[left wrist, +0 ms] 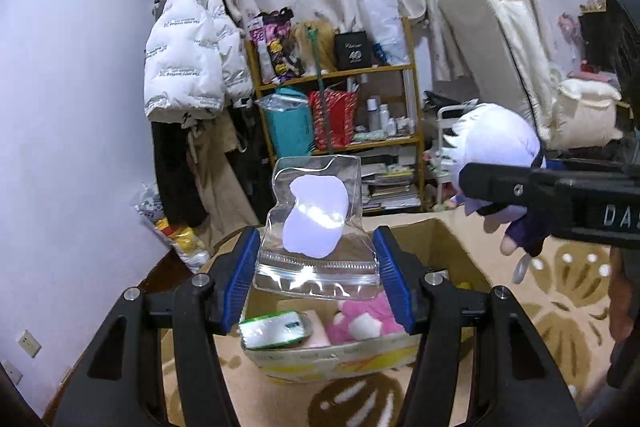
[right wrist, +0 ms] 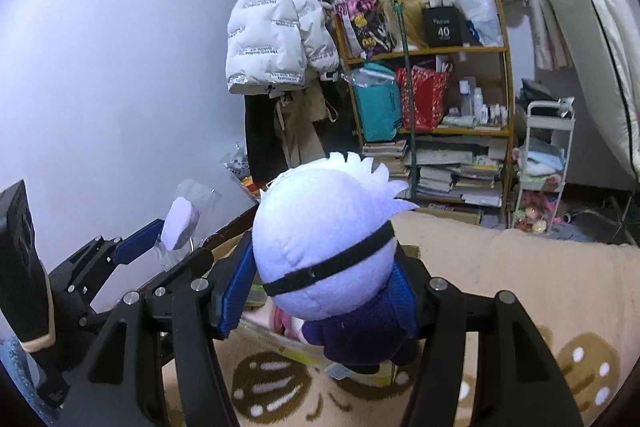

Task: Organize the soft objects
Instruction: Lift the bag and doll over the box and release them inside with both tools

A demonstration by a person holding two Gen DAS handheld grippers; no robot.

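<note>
The left gripper (left wrist: 316, 267) has its jaws clamped on a clear zip pouch (left wrist: 316, 223), pinching it by both side edges near the zip strip. The pouch stands up and ahead of the jaws, with a flat white pad (left wrist: 316, 215) inside. It looks very light, and the film is glossy and probably slippery against the blue pads (left wrist: 394, 271). The film buckles inward under the squeeze, so a grip across the stiffer zip band seems safer than one on the thin upper part.

The right gripper (right wrist: 326, 295) has its jaws clamped on a plush doll (right wrist: 324, 247), closing on the neck and upper body where the purple clothes begin. The round white head with its black eye band bulges forward of the jaws. It should be light and soft, compressing without harm. The narrow neck is the sensible place to hold, since the big head would squash and could slide out.

Below and just ahead of the left jaws sits an open cardboard box (left wrist: 452, 247) on a patterned rug (left wrist: 560, 267). A pink plush (left wrist: 360, 323) and a green-edged packet (left wrist: 276, 333) already lie in it. From the left wrist view the doll hangs to the right of the pouch, above the box's right side. Both held things look ready to be lowered into the box. Neither seems fragile.
</note>
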